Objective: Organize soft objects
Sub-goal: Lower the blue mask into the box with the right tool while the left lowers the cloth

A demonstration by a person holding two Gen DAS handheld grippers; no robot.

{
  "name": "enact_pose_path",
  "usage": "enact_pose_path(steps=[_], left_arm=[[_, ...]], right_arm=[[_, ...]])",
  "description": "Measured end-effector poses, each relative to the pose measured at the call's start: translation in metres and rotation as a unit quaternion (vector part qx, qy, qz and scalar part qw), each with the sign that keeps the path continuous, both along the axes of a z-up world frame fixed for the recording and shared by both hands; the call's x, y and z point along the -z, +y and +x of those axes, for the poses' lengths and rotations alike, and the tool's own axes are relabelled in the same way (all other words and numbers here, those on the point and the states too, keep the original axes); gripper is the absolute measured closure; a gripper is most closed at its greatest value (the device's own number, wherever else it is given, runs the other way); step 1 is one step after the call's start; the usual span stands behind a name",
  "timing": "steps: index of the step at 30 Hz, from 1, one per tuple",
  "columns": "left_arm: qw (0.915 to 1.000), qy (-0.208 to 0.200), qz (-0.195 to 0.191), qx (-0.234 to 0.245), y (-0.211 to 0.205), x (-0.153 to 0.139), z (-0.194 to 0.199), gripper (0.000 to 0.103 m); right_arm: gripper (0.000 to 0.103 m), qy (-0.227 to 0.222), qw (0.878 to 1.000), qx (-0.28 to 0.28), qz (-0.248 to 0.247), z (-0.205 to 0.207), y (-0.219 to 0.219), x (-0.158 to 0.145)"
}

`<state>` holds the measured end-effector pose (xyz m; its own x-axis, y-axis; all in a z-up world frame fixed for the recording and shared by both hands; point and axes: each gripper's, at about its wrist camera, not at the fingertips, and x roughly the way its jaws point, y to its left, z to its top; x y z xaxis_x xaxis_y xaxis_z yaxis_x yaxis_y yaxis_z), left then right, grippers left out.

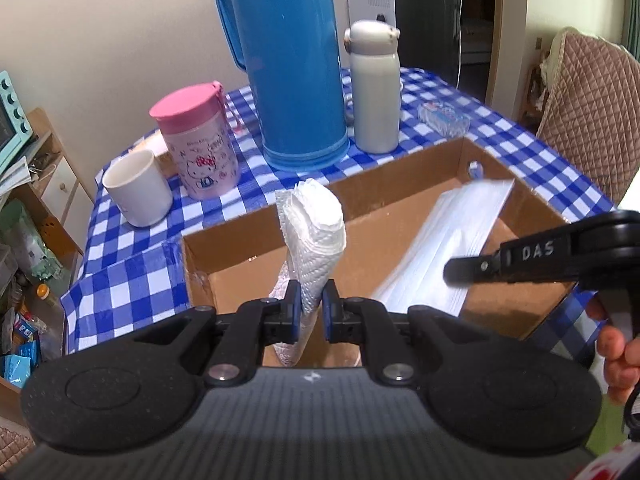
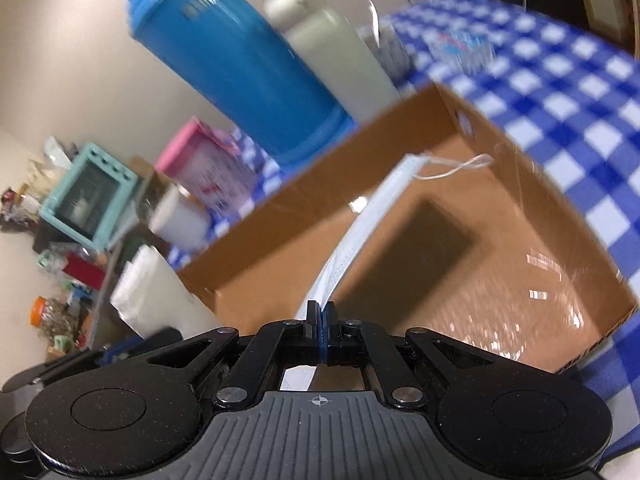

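My left gripper (image 1: 311, 305) is shut on a folded white paper towel (image 1: 316, 228), held upright above the near left part of an open cardboard box (image 1: 256, 224). My right gripper (image 2: 321, 322) is shut on a stack of light blue face masks (image 2: 360, 236), held over the inside of the same box (image 2: 520, 184); the ear loops dangle at the far end. In the left wrist view the mask stack (image 1: 452, 240) slants across the box's right half, with the right gripper (image 1: 456, 272) at its near end. The paper towel (image 2: 152, 292) shows blurred at the left of the right wrist view.
The box stands on a blue-and-white checked tablecloth (image 1: 440, 92). Behind it stand a tall blue thermos (image 1: 292, 64), a white bottle (image 1: 374, 88), a pink-lidded Hello Kitty cup (image 1: 200, 144) and a white mug (image 1: 138, 188). A quilted chair (image 1: 584, 112) stands at the right, cluttered shelves at the left.
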<state>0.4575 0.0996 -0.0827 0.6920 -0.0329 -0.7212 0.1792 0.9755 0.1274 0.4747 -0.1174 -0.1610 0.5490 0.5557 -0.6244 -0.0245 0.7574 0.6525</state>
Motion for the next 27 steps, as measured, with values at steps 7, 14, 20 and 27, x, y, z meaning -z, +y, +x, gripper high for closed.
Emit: enact_pose_path(steps=[7, 14, 20, 27], left_arm=[[0.9997, 0.023, 0.001, 0.004, -0.006, 0.014, 0.007, 0.092], [0.9993, 0.037, -0.007, -0.001, -0.006, 0.020, 0.011, 0.087], [0.9993, 0.037, -0.007, -0.006, -0.006, 0.019, 0.008, 0.067], [0.9992, 0.038, -0.005, -0.015, -0.003, 0.016, 0.003, 0.061]], right_arm=[[0.092, 0.027, 0.997, -0.043, -0.056, 0.007, 0.007, 0.008], [0.042, -0.006, 0.991, -0.041, -0.124, -0.006, 0.012, -0.005], [0.041, -0.008, 0.990, -0.039, -0.138, -0.012, 0.009, -0.009], [0.040, -0.017, 0.988, -0.042, -0.146, -0.015, 0.007, -0.017]])
